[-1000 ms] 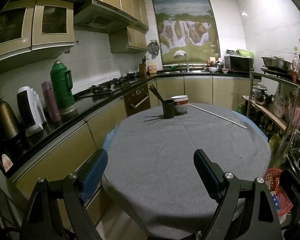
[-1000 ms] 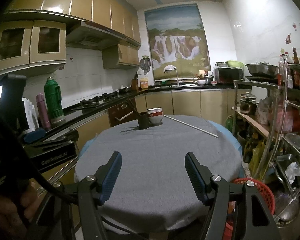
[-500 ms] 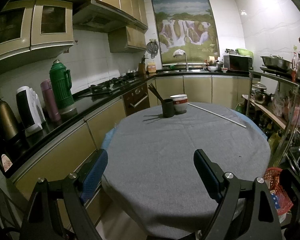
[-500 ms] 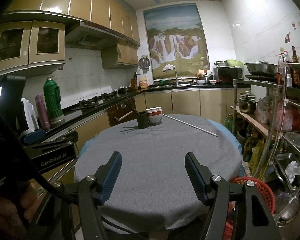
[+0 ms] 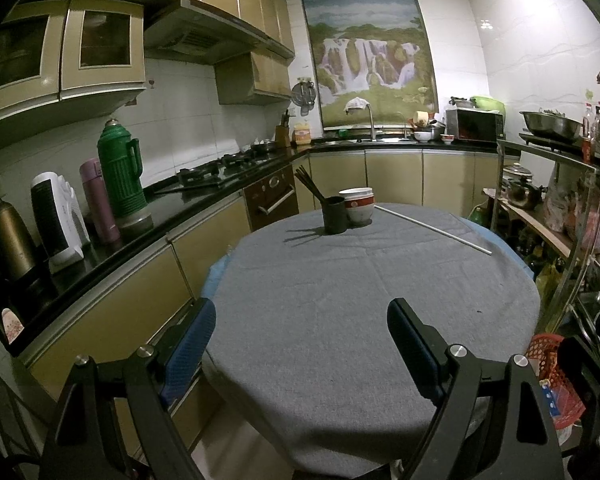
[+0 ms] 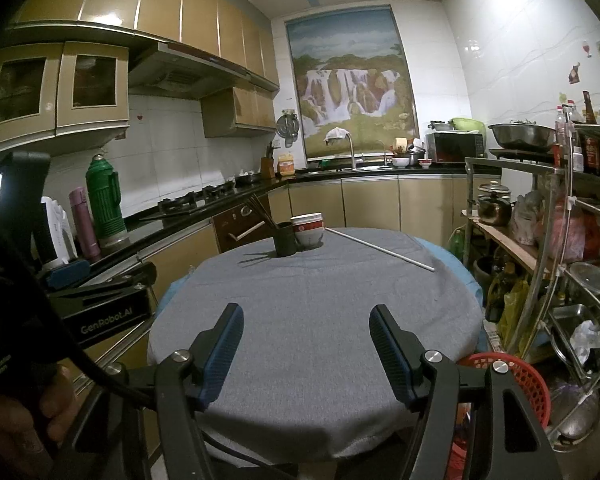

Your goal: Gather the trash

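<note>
A round table under a grey cloth fills the middle of both views. At its far side stand a dark cup with chopsticks and a white bowl with a red band. A long white rod lies at the far right of the cloth. My left gripper hangs open over the near edge, nothing between its blue pads. My right gripper is open there too, also empty. A red mesh basket sits low beside the table on the right.
A black counter runs along the left with a kettle, a white appliance, a pink flask and a green thermos. A metal rack crowded with pots and bottles stands close on the right. A hand holds the left gripper's body in the right wrist view.
</note>
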`<state>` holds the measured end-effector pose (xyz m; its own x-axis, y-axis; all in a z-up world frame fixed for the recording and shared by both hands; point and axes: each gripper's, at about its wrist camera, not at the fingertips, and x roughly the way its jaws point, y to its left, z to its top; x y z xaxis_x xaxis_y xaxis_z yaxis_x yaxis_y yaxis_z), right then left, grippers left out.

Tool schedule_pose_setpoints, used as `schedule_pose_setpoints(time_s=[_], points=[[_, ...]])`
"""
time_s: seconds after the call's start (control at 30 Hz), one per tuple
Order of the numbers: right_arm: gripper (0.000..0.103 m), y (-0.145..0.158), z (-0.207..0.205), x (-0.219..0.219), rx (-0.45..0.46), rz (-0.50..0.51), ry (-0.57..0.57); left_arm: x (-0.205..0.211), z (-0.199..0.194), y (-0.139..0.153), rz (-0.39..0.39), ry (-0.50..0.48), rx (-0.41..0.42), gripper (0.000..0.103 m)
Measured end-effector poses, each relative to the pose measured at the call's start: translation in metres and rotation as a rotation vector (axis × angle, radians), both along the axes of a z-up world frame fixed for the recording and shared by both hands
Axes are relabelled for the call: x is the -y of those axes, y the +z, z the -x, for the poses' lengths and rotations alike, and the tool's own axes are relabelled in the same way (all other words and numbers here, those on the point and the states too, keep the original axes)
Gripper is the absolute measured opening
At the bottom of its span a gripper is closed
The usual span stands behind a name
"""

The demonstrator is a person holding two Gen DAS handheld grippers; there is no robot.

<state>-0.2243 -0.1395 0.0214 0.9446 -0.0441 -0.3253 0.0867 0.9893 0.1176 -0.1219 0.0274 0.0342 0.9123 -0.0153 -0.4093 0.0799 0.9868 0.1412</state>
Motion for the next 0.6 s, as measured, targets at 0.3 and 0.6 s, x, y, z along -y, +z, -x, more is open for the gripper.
schedule_pose_setpoints(time_s=[0.3,0.6], points=[[0.069,0.0008,-0.0006,-0.0002,0.001,0.000,0.000,0.0004,0.0000,-0.0019,0.000,0.000,-0.001,0.088],[0.069,0.0007,0.0000,0.0003,-0.001,-0.001,0.000,-0.0004,-0.0010,-0.0020,0.001,-0.002,-0.003,0.088]])
